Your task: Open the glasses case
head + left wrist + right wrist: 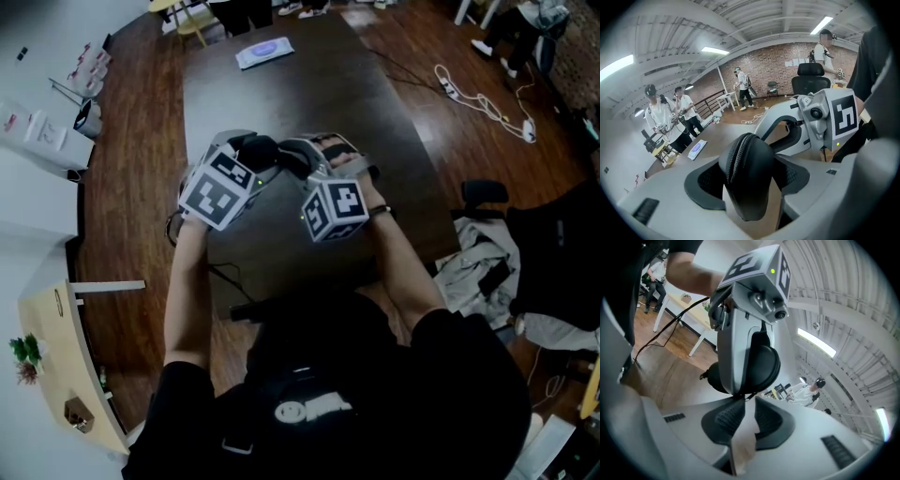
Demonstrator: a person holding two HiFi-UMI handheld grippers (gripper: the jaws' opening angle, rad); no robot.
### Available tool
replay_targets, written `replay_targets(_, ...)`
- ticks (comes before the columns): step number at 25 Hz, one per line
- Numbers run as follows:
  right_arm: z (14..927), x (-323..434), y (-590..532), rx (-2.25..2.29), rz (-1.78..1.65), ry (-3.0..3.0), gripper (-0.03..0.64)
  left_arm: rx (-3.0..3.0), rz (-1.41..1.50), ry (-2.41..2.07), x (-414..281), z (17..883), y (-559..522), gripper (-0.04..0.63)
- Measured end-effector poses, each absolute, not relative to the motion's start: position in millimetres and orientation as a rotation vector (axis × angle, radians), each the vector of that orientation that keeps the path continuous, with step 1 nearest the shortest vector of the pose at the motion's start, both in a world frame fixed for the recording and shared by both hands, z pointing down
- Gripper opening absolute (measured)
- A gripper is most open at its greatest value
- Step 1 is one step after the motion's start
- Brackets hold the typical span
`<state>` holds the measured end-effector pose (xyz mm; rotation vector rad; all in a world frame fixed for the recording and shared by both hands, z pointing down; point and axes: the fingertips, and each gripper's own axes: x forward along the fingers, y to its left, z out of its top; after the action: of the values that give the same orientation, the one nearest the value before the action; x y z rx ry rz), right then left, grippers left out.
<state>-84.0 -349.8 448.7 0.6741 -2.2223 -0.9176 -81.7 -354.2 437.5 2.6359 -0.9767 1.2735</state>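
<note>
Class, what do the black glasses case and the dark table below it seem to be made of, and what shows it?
Glasses case: probably a moulded shell with a matt black leather-like or fabric covering. It has a soft sheen, a rounded form and a toothed zip along its edge.
Table: likely dark-stained wood or veneer with a satin finish. It reflects light faintly, though the grain is hard to see.
</note>
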Motion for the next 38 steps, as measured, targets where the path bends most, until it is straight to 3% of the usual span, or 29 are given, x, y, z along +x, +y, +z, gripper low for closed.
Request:
replay_targets(3,451.3,-81.4,-351.2,0.694,-0.901,-2.208,0.006,2.634,1.272,-0.941,-77.0,442.6,-351.8,0.293)
replay_targets(12,449.1,-72.4,-355.0,0.733,-0.830,-2.255,0.005,2.754,1.024,-0.880,-64.0,433.5,-347.5,0.296)
replay_targets(15,450.4,-69.6,-356.5,0.731,-0.827,-2.257,0.005,2.829,0.815,-0.814,-57.6,418.4,-341.4,0.287)
replay_targets(17,447.6,-68.6,-356.2,0.738,-0.822,-2.273,0.006,2.850,0.699,-0.800,-55.5,408.3,-341.4,0.247)
replay_targets(22,437.8,-69.3,-356.7,0.762,-0.816,-2.310,0.006,2.890,0.606,-0.825,-59.6,397.5,-343.0,0.245)
replay_targets(24,432.4,-66.9,-359.8,0.795,-0.825,-2.315,0.006,2.895,0.562,-0.875,-66.6,393.5,-347.7,0.267)
replay_targets(26,423.4,-62.4,-363.6,0.837,-0.826,-2.341,0.006,2.900,0.580,-0.915,-72.8,395.2,-350.9,0.340)
replay_targets(34,389.5,-66.1,-359.4,0.866,-0.951,-2.370,0.006,2.987,0.488,-0.871,-69.6,387.5,-346.0,0.344)
replay_targets(36,389.9,-69.1,-359.7,0.858,-0.966,-2.356,0.005,3.018,0.484,-0.863,-64.9,382.3,-342.6,0.275)
replay_targets(38,390.5,-69.7,-360.4,0.859,-0.963,-2.355,0.005,2.994,0.453,-0.878,-65.4,380.0,-343.6,0.270)
